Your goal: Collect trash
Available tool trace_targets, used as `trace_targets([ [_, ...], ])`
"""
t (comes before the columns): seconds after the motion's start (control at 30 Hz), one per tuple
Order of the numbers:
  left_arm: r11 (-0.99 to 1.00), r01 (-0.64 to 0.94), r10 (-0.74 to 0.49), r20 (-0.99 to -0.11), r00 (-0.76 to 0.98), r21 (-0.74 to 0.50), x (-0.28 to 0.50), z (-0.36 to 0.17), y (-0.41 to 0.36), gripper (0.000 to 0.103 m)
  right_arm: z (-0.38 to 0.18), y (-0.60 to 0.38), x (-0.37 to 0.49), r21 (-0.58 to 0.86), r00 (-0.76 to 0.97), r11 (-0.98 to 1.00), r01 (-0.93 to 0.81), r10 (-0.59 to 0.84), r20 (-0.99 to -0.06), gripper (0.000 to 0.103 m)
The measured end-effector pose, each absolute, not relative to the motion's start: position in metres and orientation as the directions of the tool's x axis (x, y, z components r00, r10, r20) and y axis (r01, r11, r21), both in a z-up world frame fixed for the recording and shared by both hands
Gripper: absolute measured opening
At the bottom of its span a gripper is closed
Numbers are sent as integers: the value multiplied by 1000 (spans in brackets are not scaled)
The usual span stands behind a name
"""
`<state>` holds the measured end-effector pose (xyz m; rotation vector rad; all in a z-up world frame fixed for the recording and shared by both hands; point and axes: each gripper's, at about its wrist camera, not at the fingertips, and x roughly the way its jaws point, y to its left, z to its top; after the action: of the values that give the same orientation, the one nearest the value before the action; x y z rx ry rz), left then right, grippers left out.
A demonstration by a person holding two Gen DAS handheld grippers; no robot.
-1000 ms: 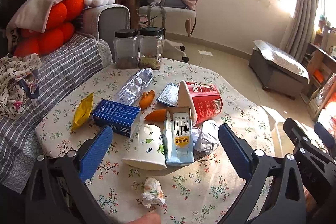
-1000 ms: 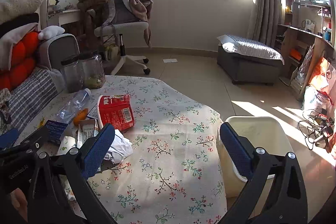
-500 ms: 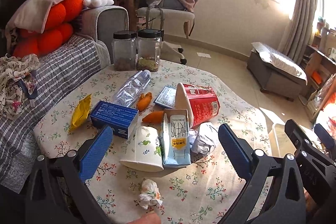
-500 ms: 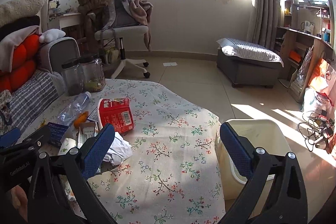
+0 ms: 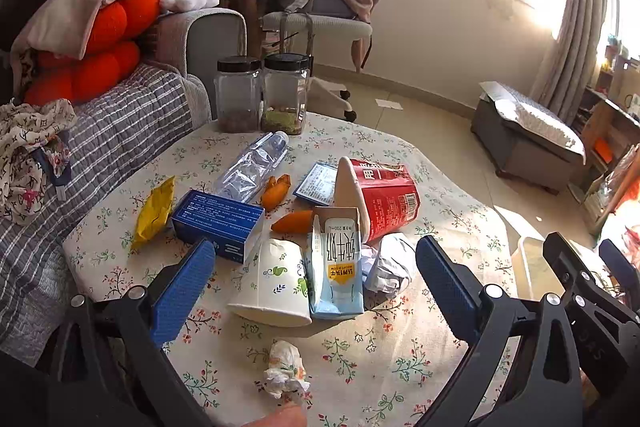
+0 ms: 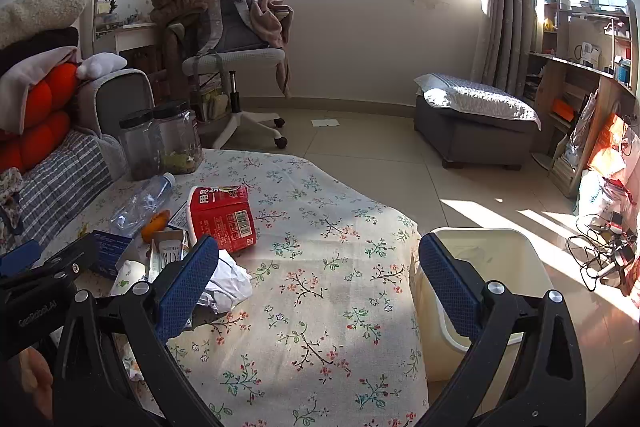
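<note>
Floral cloth covers the bench [image 5: 400,367] where trash — a paper cup [image 5: 274,283], milk carton [image 5: 338,267] and crumpled paper [image 5: 386,265] — lies between the left hand-held gripper's [image 5: 314,293] spread fingers; the right hand-held gripper [image 6: 318,285], jaws apart and empty, hovers left of the cream bin [image 6: 516,263].

Left tool [image 5: 316,287] is hovering wide apart at lower frame; milk carton [image 5: 338,267] and paper cup [image 5: 274,281] are lying centre on the floral bench [image 5: 400,367].
</note>
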<state>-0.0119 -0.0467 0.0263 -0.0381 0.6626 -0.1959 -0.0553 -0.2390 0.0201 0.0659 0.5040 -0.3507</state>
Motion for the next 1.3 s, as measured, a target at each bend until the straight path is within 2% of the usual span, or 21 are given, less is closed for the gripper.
trace_targets([
  [1.3,981,150,-192,-636,748,-119,-4,20,-41,98,14,-237,-53,-19,791,941,337,-294,-536,96],
])
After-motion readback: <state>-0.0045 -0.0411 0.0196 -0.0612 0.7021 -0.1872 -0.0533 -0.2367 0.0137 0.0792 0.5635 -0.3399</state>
